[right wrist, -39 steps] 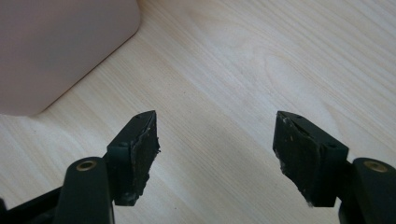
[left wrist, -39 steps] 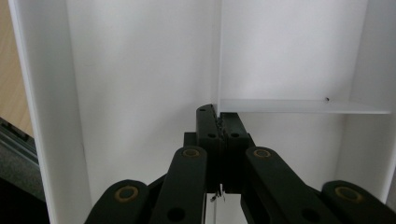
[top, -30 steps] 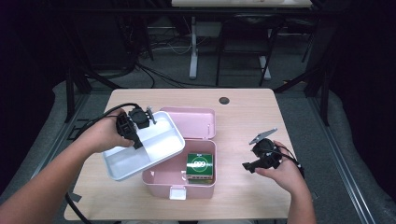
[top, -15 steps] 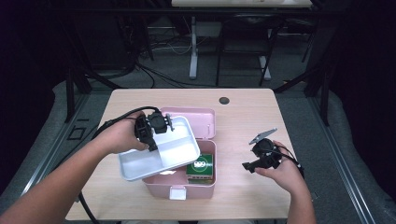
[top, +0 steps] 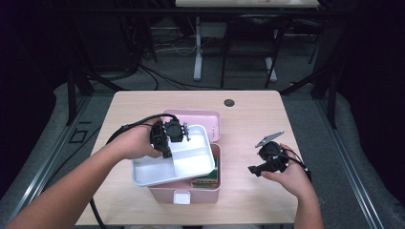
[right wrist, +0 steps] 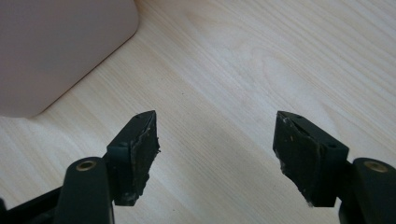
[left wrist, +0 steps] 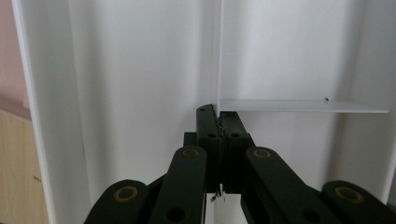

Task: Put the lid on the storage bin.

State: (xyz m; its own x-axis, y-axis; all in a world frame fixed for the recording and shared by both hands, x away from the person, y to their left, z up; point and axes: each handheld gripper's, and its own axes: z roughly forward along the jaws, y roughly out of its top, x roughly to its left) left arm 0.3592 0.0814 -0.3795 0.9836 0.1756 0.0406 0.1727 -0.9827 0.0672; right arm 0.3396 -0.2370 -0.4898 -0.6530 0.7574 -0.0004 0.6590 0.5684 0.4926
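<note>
White plastic tray [top: 191,160], pinched by its thin divider wall in the clenched jaws of the left gripper [top: 168,138], hangs tilted over the open pink box [top: 205,187] for seating inside, while the right gripper [top: 260,167] idles released above the table [top: 248,119].

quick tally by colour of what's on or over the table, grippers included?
Pink: 1, the storage box with its open lid
White: 1, the divided tray, clamped in the left gripper above the box
Green: 1, the packet inside the box
Black: 3, the left gripper, the right gripper, the round cap
Total: 6
</note>
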